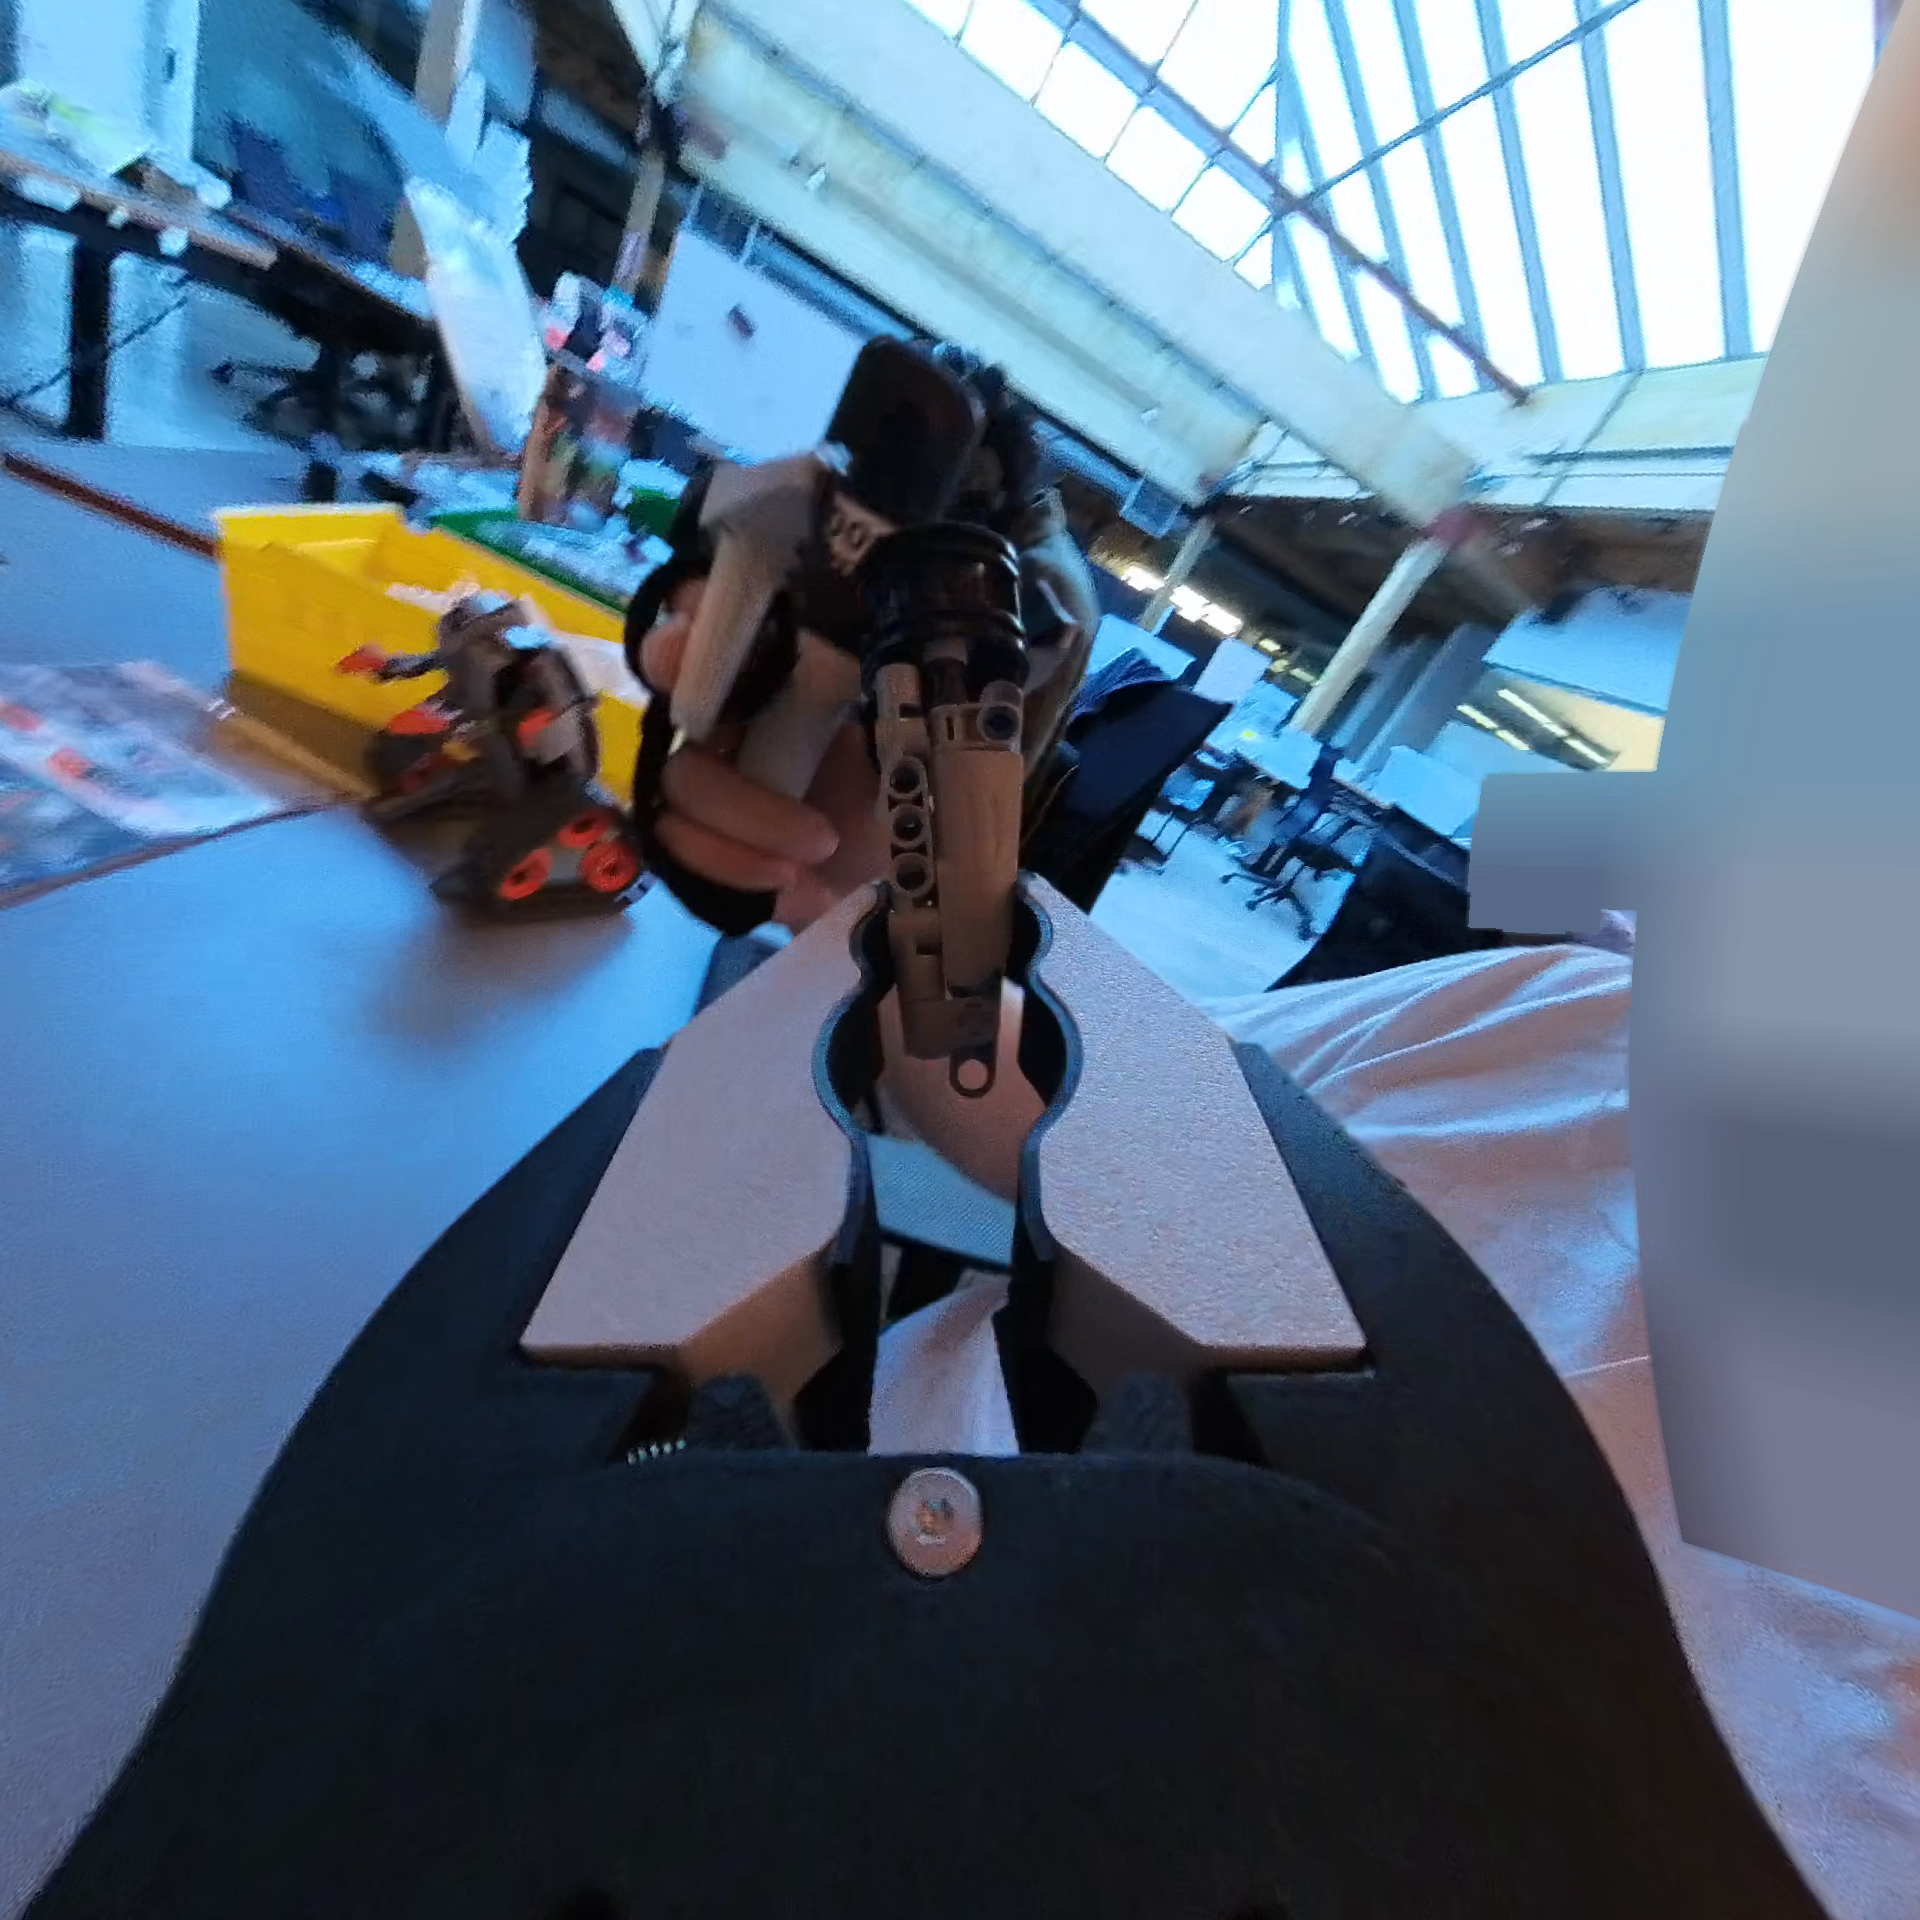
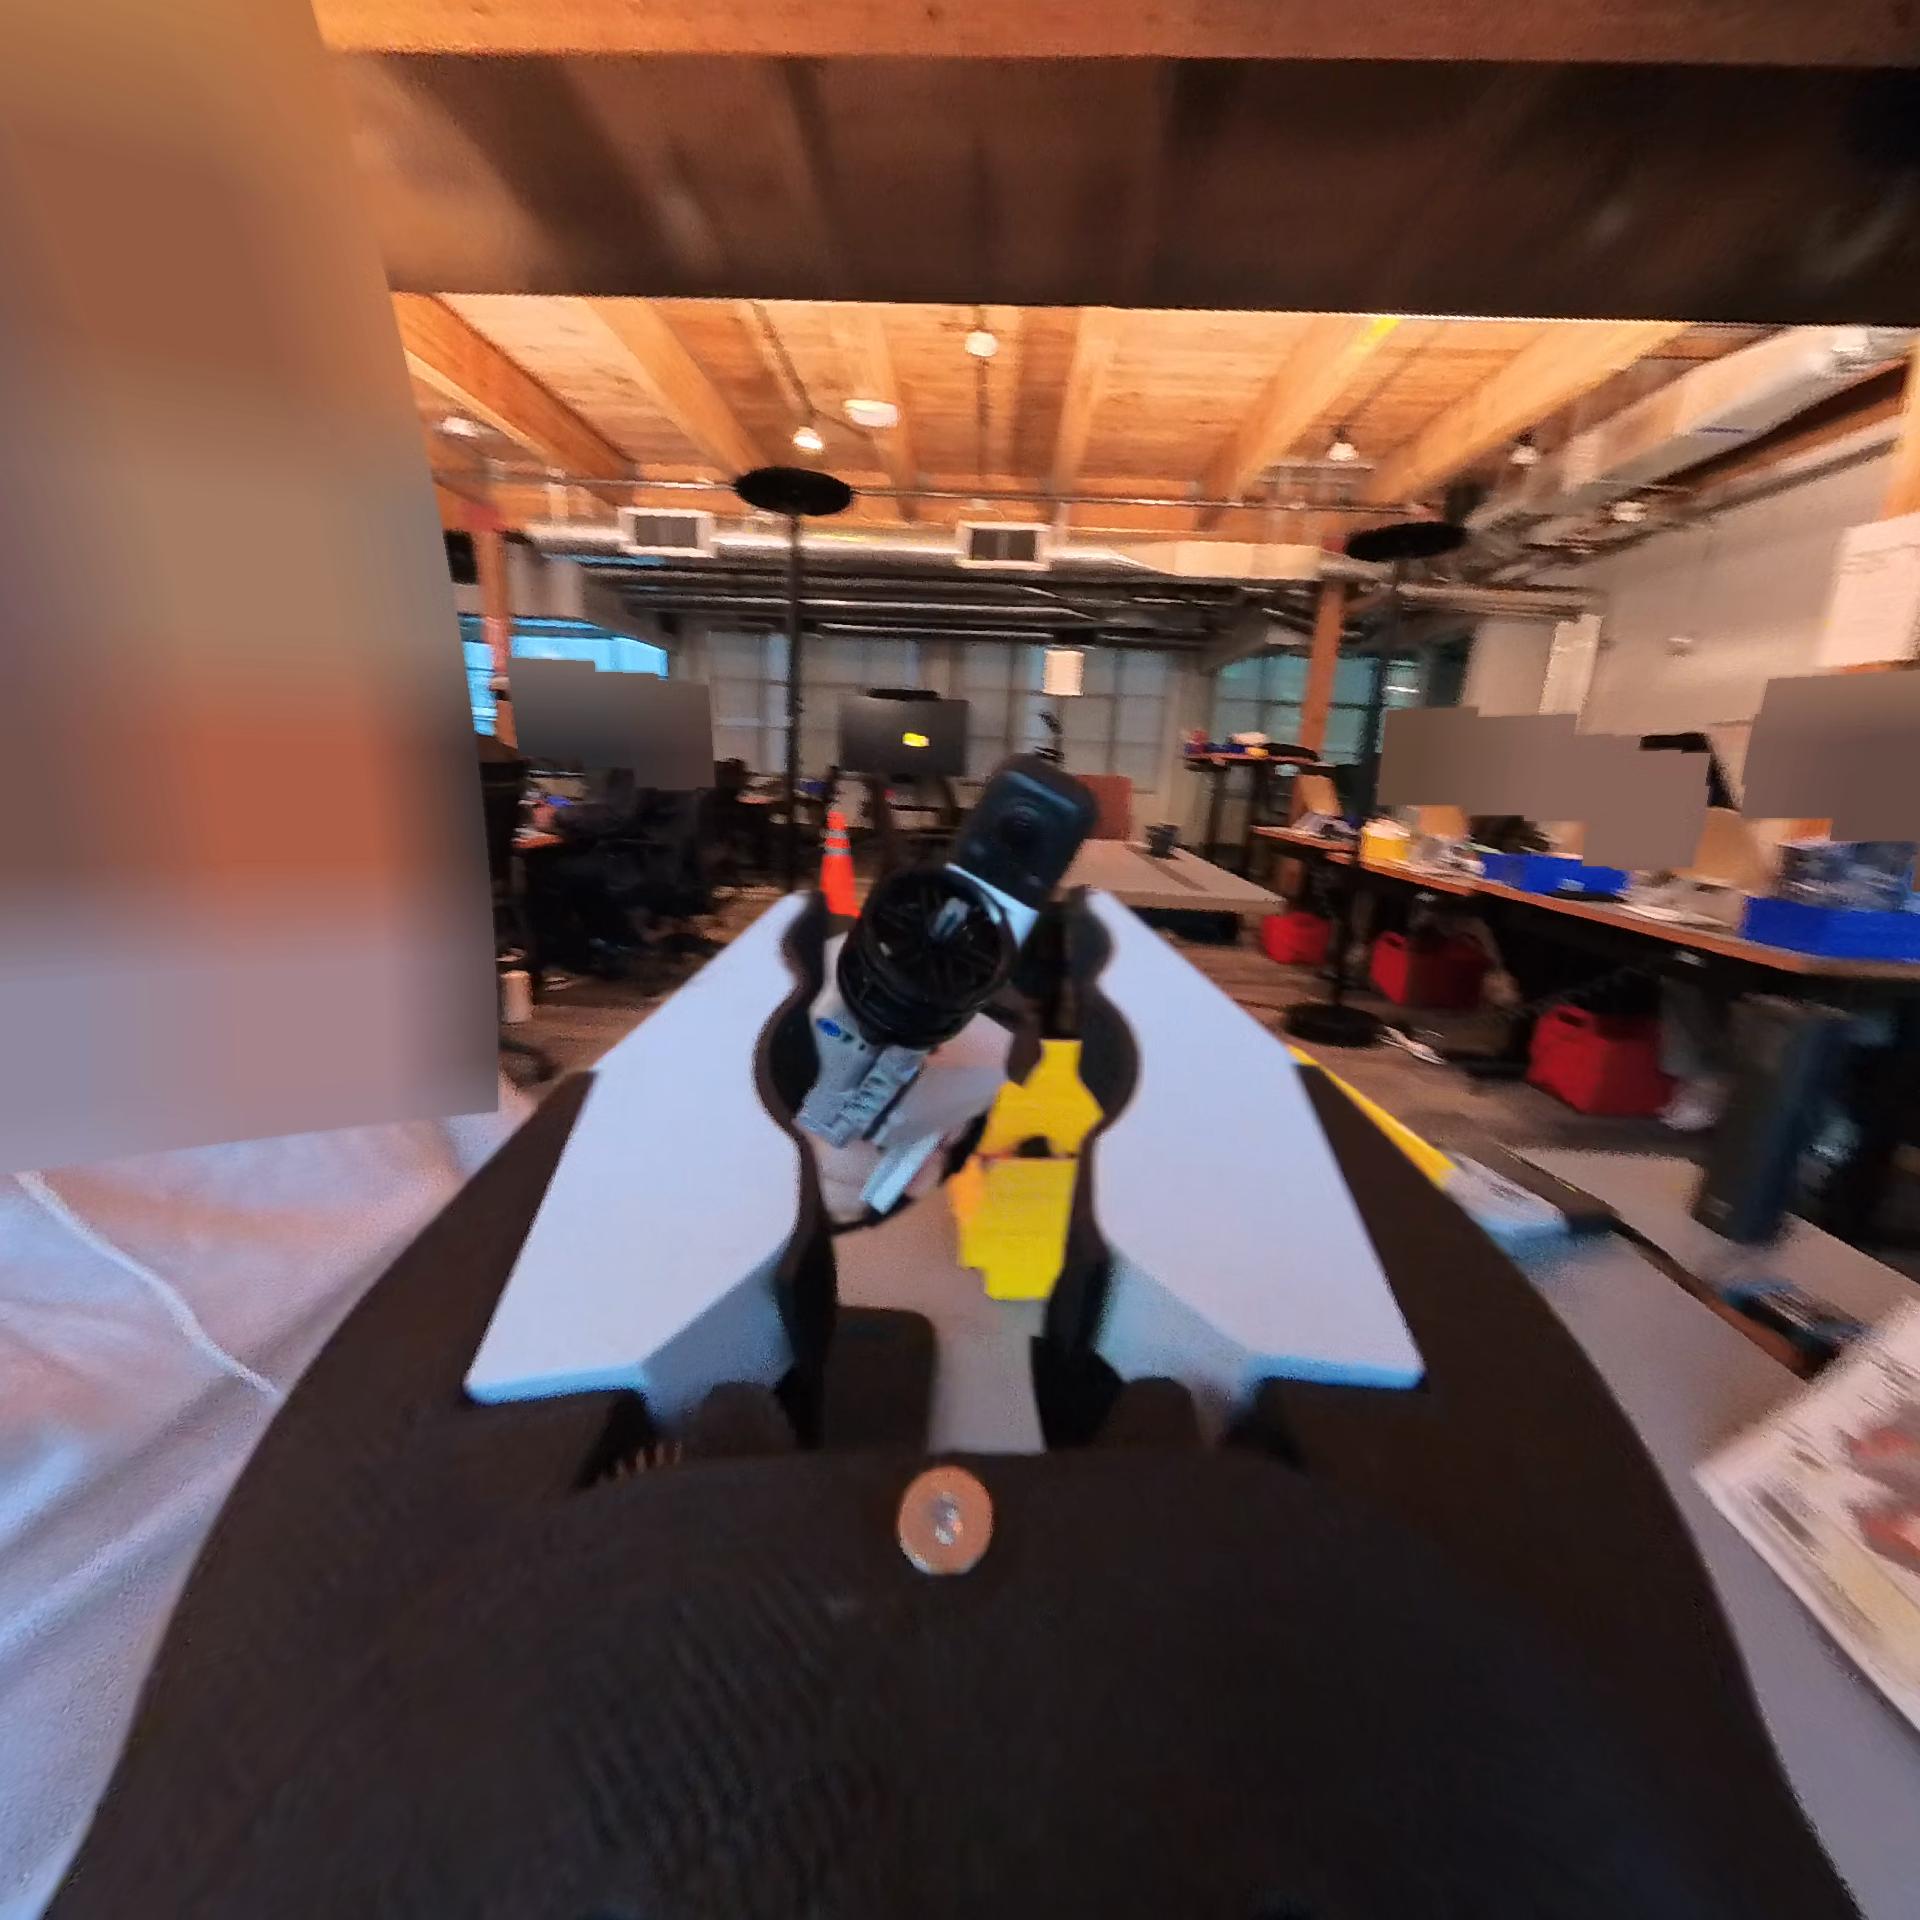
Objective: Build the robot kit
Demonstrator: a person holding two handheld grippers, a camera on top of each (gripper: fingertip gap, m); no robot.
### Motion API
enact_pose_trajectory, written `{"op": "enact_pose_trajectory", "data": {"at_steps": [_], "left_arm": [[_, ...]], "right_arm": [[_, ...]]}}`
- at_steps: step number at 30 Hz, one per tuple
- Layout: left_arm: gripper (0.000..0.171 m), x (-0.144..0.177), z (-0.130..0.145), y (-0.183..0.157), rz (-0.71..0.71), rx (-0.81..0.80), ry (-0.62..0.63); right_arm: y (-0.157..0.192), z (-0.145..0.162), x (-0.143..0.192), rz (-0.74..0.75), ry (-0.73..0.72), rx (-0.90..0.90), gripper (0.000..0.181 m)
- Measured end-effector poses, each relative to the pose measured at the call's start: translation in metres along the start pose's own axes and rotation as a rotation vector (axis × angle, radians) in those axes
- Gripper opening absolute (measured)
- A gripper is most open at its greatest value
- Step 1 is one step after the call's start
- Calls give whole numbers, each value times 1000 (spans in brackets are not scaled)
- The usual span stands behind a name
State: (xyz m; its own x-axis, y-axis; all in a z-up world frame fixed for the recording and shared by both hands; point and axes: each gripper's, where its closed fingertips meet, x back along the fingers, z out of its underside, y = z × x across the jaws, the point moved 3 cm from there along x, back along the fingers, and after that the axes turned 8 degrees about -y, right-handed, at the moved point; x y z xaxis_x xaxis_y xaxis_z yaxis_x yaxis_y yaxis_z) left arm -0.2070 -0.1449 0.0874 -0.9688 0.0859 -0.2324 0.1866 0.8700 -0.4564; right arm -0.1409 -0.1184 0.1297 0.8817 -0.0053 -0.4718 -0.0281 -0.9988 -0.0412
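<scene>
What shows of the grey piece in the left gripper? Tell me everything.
The grey piece looks plastic: holed beams side by side, a small black loop at the near end, a black ribbed wheel at the far end. The left gripper clamps its beams; the wheel lies between open fingers of the right gripper.

In the left wrist view, the left gripper [image 1: 951, 935] sits near, with a toy brick assembly [image 1: 940, 821] between its fingers, reaching away toward the right gripper [image 1: 790, 582] just behind it. To the far left, a small tracked model [image 1: 509, 769] stands on the table [image 1: 208, 1039], just in front of a bin [image 1: 301, 582]. A booklet [image 1: 83, 758] lies at the left edge.
</scene>
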Motion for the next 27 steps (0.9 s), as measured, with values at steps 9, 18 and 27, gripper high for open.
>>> {"op": "enact_pose_trajectory", "data": {"at_steps": [9, 18, 27], "left_arm": [[19, 56, 70, 128, -321, 368, 302], [19, 60, 132, 168, -315, 648, 558], [24, 59, 145, 175, -271, 716, 640]], "right_arm": [[-73, 108, 89, 240, 494, -11, 45], [-59, 192, 115, -46, 893, 82, 53], [-61, 231, 123, -160, 983, 144, 30]]}}
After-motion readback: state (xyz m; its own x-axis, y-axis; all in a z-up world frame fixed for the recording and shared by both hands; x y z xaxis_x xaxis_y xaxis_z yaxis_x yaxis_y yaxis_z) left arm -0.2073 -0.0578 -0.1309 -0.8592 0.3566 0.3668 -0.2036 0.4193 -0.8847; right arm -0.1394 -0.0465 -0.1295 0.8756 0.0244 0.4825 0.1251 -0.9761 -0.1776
